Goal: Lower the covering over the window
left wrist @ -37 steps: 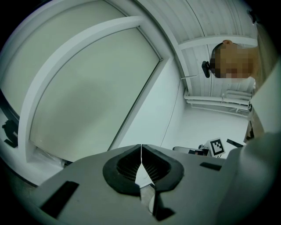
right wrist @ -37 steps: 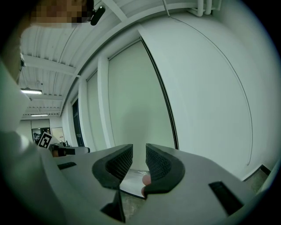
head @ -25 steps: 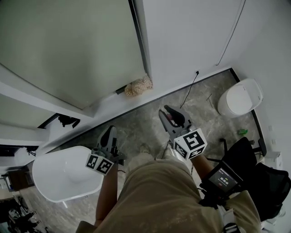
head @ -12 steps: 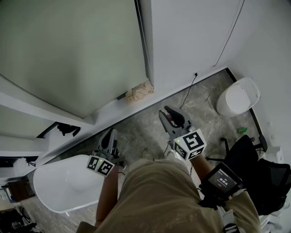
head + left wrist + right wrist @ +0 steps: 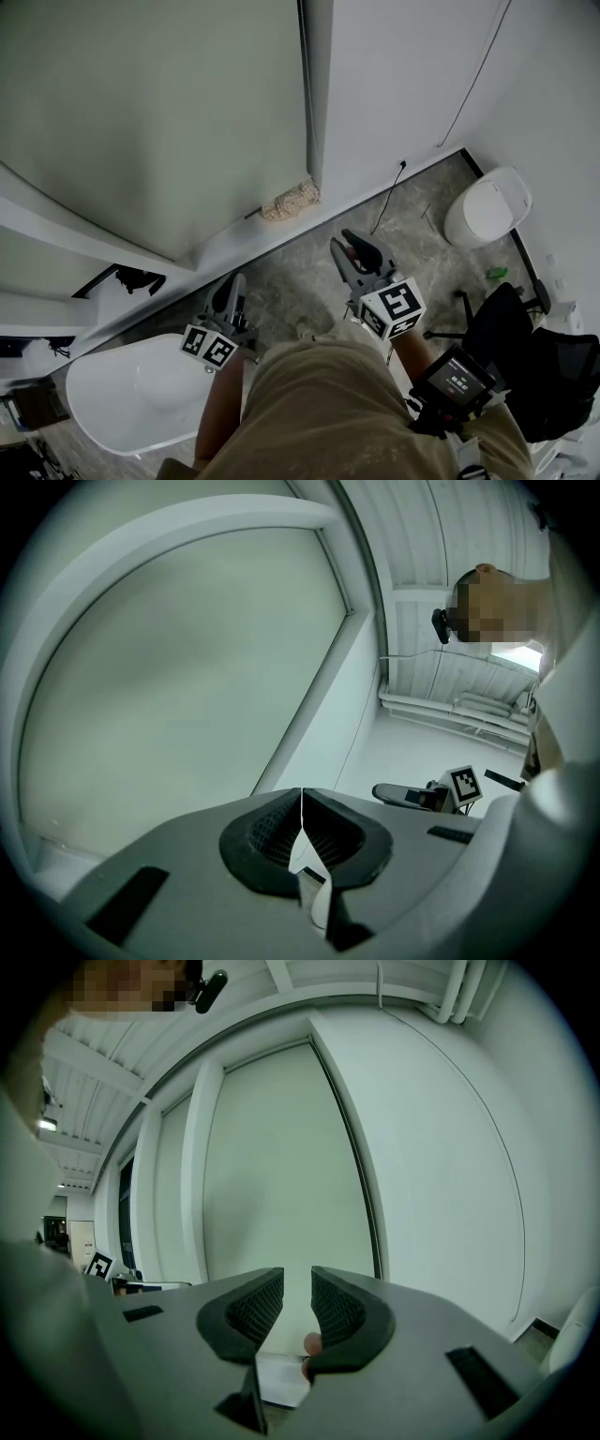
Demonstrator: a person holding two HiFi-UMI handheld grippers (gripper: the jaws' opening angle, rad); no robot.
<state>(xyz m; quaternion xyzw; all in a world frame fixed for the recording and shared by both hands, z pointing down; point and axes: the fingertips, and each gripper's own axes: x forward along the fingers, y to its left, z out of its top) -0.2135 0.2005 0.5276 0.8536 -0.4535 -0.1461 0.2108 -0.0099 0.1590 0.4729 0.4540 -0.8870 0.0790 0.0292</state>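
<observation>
- My left gripper (image 5: 302,799) is clenched, jaws pressed together with nothing between them.
- My right gripper (image 5: 297,1286) is released: its jaws stand a little apart and hold nothing.
- Both are in front of my waist, above the floor (image 5: 309,272) and well apart from the window.
- The covering (image 5: 159,122) is a pale grey-green sheet that fills the pane ahead of me. It seems to reach close to the sill (image 5: 225,234), but I cannot tell whether it is fully down.
- I judge the step in hand to be the reach, since neither gripper has anything of the window in it yet.
- A thin dark line (image 5: 305,94) runs down the window's right edge. I cannot tell whether it is a pull cord or part of the frame.
- If it is the cord, my right gripper is nearer. The next move would be to lift it, put its jaws around the line, close them and draw downward.
- My left gripper would have to open before it could help.
</observation>
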